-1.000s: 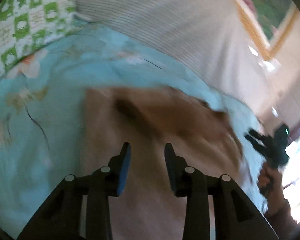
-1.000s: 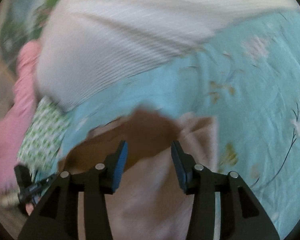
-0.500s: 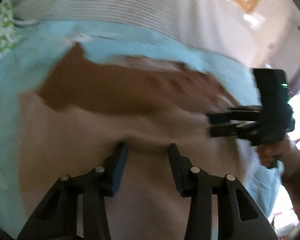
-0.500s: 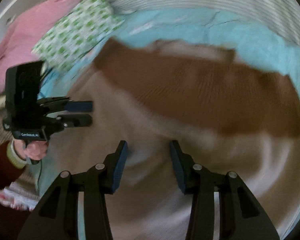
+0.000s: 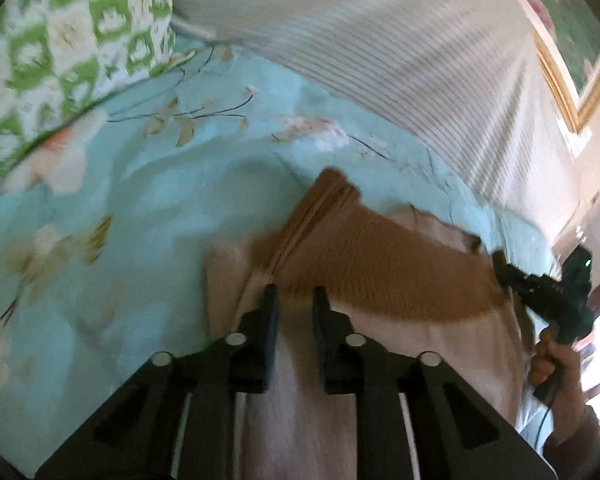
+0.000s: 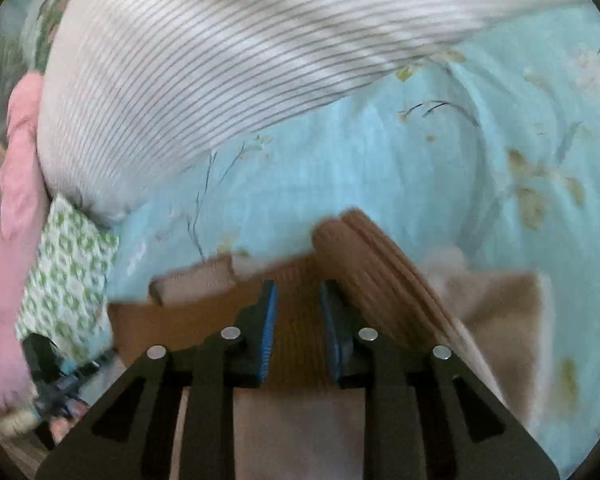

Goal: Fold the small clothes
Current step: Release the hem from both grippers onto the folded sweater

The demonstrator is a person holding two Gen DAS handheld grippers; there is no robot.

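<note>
A knit garment, brown (image 5: pixel 380 272) over its upper part and beige (image 5: pixel 420 344) below, lies on a light-blue flowered sheet (image 5: pixel 140 220). My left gripper (image 5: pixel 294 300) is low over its left side. The jaws are closing, a gap still shows, and a raised ribbed fold (image 5: pixel 324 200) runs up just beyond the tips. My right gripper (image 6: pixel 298 300) sits over the brown band (image 6: pixel 180 328). Its jaws are closing too, with brown knit between the blue pads (image 6: pixel 269 320). A ribbed hem (image 6: pixel 380 264) stands up beside its right finger. A hand (image 5: pixel 556 364) holds the right gripper (image 5: pixel 540 292) at the garment's far side.
A white striped cushion (image 5: pixel 380 60) borders the sheet at the back, also in the right wrist view (image 6: pixel 200 60). A green-and-white patterned pillow (image 5: pixel 60 40) lies at the left, with pink cloth (image 6: pixel 16 200) beyond it. A framed picture (image 5: pixel 572 40) hangs on the wall.
Both grippers have come down and outward to the garment's two sides, and both pairs of jaws have narrowed. The garment, spread flat half a second ago, now shows raised folds at the fingertips.
</note>
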